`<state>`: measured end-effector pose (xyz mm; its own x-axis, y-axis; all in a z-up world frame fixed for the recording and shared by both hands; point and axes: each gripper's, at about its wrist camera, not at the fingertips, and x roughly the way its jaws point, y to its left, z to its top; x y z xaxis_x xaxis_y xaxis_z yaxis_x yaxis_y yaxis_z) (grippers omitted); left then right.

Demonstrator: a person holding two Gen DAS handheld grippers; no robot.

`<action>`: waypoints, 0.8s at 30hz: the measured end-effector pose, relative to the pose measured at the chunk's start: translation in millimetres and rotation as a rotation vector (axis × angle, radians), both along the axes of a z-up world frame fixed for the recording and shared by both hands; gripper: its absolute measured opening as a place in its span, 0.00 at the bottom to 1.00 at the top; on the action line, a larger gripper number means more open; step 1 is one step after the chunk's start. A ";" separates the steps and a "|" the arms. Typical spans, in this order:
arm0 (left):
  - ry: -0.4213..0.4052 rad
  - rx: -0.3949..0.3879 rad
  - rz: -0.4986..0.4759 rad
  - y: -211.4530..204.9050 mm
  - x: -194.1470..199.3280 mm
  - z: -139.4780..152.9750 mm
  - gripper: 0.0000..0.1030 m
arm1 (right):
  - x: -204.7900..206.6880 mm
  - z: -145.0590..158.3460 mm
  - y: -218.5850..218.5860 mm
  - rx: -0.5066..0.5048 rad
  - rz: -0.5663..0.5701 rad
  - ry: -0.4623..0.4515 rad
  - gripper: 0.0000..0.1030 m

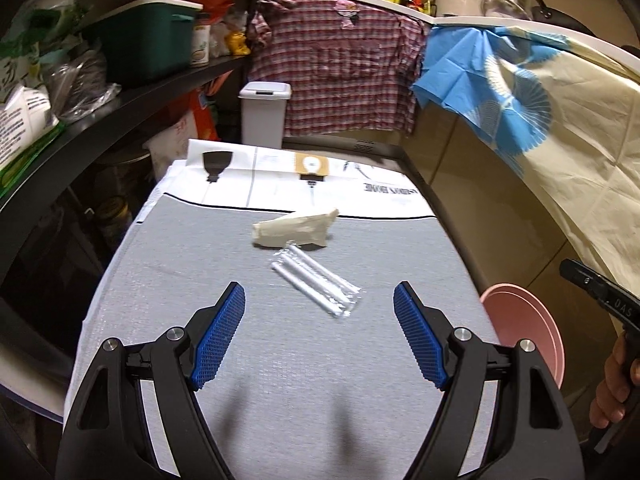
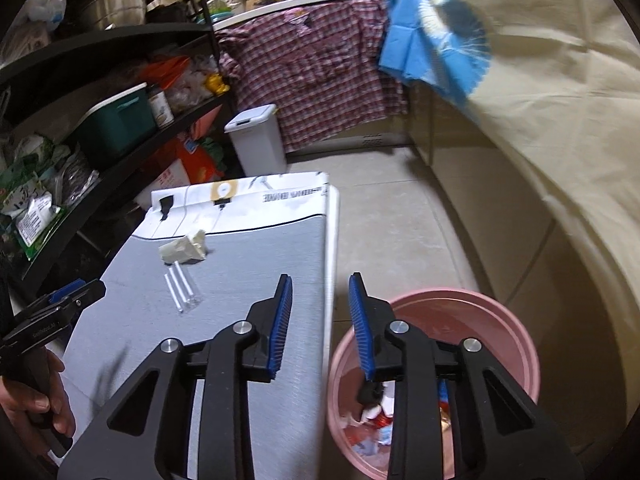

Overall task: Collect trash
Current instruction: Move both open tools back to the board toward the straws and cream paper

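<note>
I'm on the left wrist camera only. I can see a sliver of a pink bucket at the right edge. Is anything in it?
Observer: Yes, the pink bucket holds crumpled scraps at its bottom.
Operator: Is the right gripper carrying something?
Observer: No, the right gripper is empty; its fingers stand narrowly apart with nothing between them.
Operator: Where is it pointing?
Observer: Along the table edge, one finger over the table, the other over the bucket's rim.

The pink bucket (image 1: 524, 320) is mostly hidden behind the table edge at the lower right of the left wrist view. In the right wrist view the right gripper (image 2: 320, 320) covers part of its contents, perhaps crumpled wrappers, too small to identify.
</note>
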<state>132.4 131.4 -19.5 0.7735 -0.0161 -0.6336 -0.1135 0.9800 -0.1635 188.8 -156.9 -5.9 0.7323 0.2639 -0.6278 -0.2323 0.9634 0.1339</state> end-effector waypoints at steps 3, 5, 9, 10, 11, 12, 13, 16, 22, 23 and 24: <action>0.008 -0.001 0.014 8.6 2.1 -4.1 0.73 | 8.1 -6.9 15.0 0.008 0.022 0.010 0.28; 0.013 -0.004 0.021 13.6 3.0 -6.6 0.73 | 12.6 -11.1 24.9 0.008 0.038 0.011 0.28; 0.019 0.000 0.033 22.2 5.0 -10.9 0.72 | 20.5 -19.6 44.3 0.006 0.080 0.013 0.27; 0.021 0.001 0.038 25.9 6.0 -12.4 0.72 | 21.9 -21.6 47.7 0.005 0.088 0.013 0.27; 0.023 0.000 0.043 28.9 7.0 -13.6 0.72 | 23.2 -23.7 50.8 0.006 0.098 0.015 0.27; 0.026 -0.001 0.048 31.7 7.7 -14.3 0.72 | 26.2 -27.3 56.9 0.005 0.110 0.019 0.27; 0.031 -0.006 0.061 37.4 8.2 -16.3 0.72 | 28.3 -29.5 60.3 0.004 0.116 0.023 0.27; 0.042 -0.031 0.087 50.2 9.5 -20.7 0.72 | 34.6 -39.8 75.7 0.005 0.152 0.045 0.27; 0.047 -0.050 0.152 77.3 15.2 -28.2 0.63 | 41.1 -55.2 110.1 -0.005 0.263 0.073 0.31; 0.048 -0.059 0.163 82.0 16.2 -29.1 0.60 | 42.8 -58.1 115.4 -0.007 0.275 0.078 0.32; 0.048 -0.063 0.172 85.4 16.8 -29.8 0.56 | 45.7 -62.2 122.0 -0.006 0.292 0.088 0.32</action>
